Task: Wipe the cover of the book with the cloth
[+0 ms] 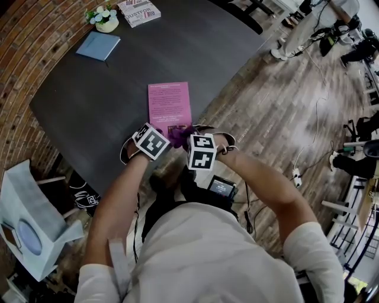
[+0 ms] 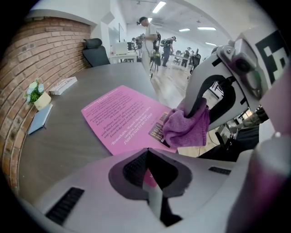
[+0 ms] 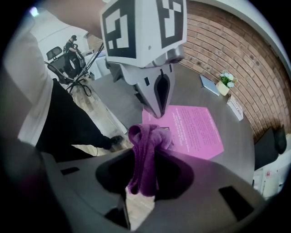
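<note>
A pink book lies flat on the dark round table, close to its near edge. My right gripper is shut on a bunched purple cloth, and the cloth rests on the book's near right corner. The right gripper view shows the cloth pinched between the jaws, with the book just beyond. My left gripper is shut, with its tips at the book's near left corner. In the left gripper view a sliver of pink shows under the closed jaws, beside the cloth and the book.
A blue notebook, a small flower pot and a printed magazine lie at the table's far side by the brick wall. A white chair stands at the lower left. To the right is wooden floor with cables.
</note>
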Demonstrator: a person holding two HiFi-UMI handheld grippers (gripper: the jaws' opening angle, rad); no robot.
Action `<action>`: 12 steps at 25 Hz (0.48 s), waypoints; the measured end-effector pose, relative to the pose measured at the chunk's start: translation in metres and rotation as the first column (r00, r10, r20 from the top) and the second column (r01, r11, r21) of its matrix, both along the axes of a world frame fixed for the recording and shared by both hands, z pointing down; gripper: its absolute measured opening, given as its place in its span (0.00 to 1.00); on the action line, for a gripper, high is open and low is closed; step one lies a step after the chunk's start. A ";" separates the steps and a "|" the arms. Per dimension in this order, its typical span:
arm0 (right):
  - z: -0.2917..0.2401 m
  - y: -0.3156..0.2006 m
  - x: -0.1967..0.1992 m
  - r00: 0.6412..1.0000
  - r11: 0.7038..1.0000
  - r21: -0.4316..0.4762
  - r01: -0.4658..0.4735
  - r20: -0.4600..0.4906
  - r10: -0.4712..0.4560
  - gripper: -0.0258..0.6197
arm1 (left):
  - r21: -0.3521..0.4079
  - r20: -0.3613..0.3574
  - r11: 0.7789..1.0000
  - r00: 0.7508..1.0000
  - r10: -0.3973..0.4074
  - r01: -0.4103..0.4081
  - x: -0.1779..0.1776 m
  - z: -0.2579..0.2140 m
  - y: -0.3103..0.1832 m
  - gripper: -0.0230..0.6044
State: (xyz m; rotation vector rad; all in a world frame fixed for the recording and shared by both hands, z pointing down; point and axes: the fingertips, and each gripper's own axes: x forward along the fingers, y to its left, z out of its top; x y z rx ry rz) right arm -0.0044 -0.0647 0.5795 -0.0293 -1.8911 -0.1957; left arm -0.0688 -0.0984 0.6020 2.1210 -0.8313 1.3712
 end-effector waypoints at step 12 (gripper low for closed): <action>-0.037 0.032 0.008 0.992 0.983 -0.137 0.125 0.006 -0.125 0.23 | 0.144 -0.142 0.983 0.985 -0.096 0.116 -0.013 -0.022 0.000 0.08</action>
